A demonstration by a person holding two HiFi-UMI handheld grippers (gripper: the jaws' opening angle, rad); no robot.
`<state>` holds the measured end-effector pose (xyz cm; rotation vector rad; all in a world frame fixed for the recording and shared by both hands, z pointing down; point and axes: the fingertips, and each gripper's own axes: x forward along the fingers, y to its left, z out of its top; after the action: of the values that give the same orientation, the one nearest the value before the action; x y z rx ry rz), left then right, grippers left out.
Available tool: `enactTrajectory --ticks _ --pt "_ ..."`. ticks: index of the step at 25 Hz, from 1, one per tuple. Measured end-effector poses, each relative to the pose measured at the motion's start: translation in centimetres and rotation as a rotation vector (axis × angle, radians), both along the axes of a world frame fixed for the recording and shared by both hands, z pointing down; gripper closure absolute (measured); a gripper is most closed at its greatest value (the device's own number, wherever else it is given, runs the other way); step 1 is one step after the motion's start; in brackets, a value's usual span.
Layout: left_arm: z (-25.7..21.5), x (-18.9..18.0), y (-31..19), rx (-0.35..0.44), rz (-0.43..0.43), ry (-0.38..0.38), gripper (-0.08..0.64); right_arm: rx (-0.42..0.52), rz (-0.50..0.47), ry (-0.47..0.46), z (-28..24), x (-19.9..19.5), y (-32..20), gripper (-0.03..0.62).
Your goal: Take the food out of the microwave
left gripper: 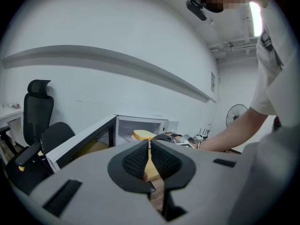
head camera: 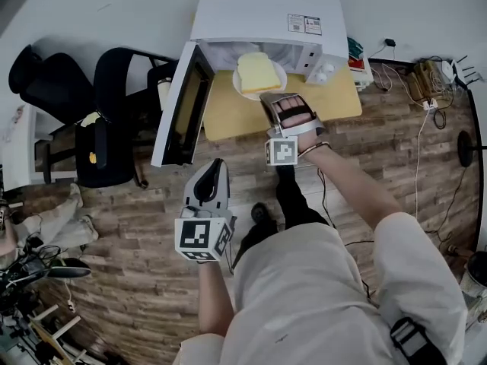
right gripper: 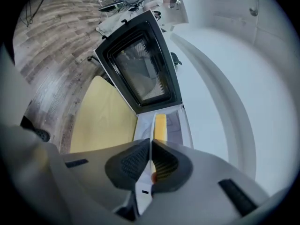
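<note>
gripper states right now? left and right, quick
Left gripper: jaws shut, nothing between them.
Right gripper: jaws shut on the rim of the plate carrying the bread.

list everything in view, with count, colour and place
microwave: one, white, on the table, door swung open to its left
table: one, yellow top, under the microwave
plate: one, white, at the microwave's opening
bread slice: one, pale yellow, on the plate
office chairs: two, black, left of the microwave
standing fan: one, dark, right of the table
cables: several, white and black, on the wood floor at right
left gripper: one, grey, jaws together on nothing, held low in front of the open door
right gripper: one, grey, jaws closed on the plate's rim
</note>
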<state>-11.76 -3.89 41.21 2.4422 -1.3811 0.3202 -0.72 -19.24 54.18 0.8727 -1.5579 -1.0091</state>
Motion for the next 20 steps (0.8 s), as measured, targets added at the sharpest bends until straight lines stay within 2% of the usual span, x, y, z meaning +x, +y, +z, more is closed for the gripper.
enactTrajectory --ticks 13,20 --pt "-2.8 -0.7 5.3 0.065 0.069 0.042 0.549 0.068 0.005 -0.04 -8.7 -1.0 8.4 0.581" --pt "-4.2 0.0 6.2 0.094 0.098 0.082 0.549 0.095 0.01 -0.059 -13.9 -0.7 11.4 0.581"
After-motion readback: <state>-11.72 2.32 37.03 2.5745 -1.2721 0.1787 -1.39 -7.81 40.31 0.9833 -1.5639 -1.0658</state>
